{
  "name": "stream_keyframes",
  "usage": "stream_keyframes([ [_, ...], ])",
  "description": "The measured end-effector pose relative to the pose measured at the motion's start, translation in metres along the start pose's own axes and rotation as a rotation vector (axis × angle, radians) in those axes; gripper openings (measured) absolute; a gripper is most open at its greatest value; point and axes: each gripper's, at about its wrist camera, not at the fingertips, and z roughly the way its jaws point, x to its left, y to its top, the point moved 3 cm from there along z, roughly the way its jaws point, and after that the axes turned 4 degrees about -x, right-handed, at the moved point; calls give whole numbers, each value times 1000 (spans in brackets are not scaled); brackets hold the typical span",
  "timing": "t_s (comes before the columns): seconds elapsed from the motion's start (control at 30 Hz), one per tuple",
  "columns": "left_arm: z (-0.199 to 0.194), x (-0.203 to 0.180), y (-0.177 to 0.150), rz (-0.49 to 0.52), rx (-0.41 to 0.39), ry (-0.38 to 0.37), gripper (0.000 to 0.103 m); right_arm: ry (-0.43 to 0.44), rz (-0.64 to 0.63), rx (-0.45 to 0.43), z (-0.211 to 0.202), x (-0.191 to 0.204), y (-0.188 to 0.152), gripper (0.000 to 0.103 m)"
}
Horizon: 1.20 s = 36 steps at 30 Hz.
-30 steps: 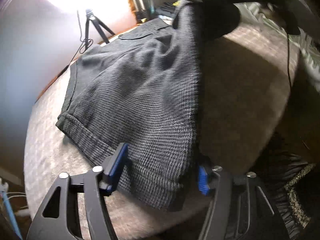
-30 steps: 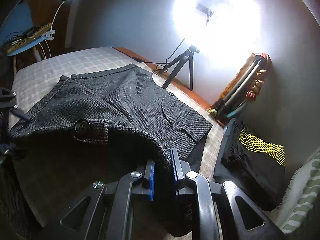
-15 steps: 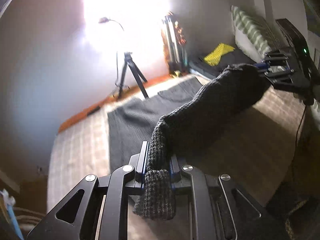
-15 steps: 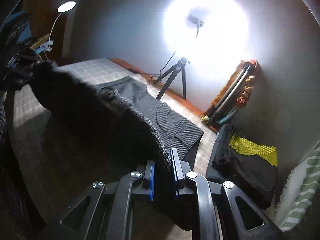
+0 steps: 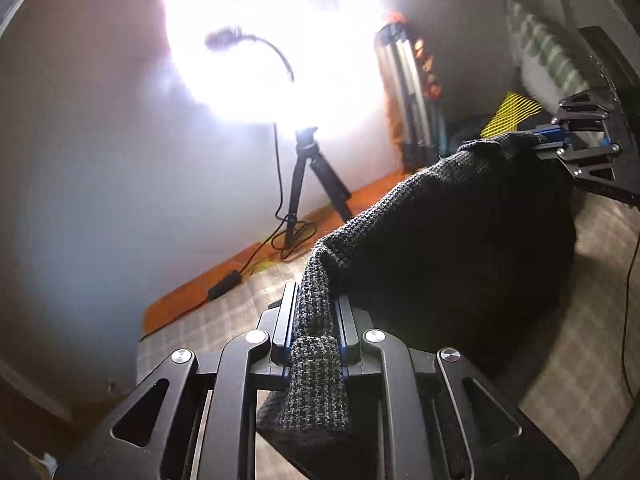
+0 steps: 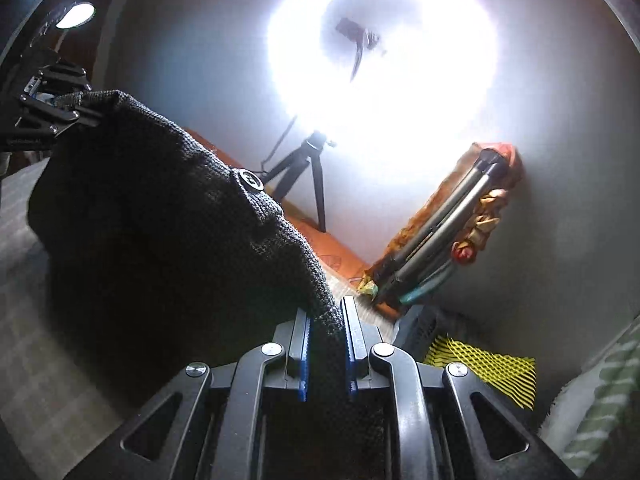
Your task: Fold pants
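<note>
- The pants [image 5: 452, 240] are held up in the air between the two grippers, above the checked bed cover [image 5: 592, 320]; the dark woven cloth sags in a broad fold between the two grip points.
- The left gripper [image 5: 314, 320] is clamped on a hem end of the pants, its blue-padded fingers [image 5: 289, 320] pressed against the cloth from both sides, with a short cuffed piece hanging out below them.
- The right gripper [image 6: 326, 344] is likewise closed tight on an edge of the pants, the cloth filling the narrow gap between its blue pads [image 6: 305, 356].
- In the right wrist view a round button [image 6: 249, 178] is seen on the waistband, roughly midway along the raised edge.
- In the left wrist view the right gripper is seen at the far upper right, with the cloth stretched up to it; in the right wrist view the left gripper is seen at the upper left, gripping the other end.
- A bright ring light [image 6: 384, 52] on a black tripod [image 6: 304, 168] is seen against the wall behind the bed, and its glare washes out much of both views.
- A bundle of folded metal poles [image 6: 448, 232] is leaned in the corner, near the tripod.
- A dark item with a yellow mesh pattern [image 6: 480, 364] is seen below the poles, beside a green striped cloth [image 6: 600, 400].
</note>
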Motion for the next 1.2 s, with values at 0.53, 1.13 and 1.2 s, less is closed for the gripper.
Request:
stream_keyframes([
  [0.53, 132, 4, -31, 70, 195, -6, 15, 18, -70, 217, 137, 13, -27, 12],
  [1.13, 143, 57, -33, 34, 215, 202, 65, 10, -48, 289, 186, 11, -40, 12],
  [1.2, 134, 69, -35, -6, 214, 200, 65, 5, -40, 297, 189, 10, -42, 12],
])
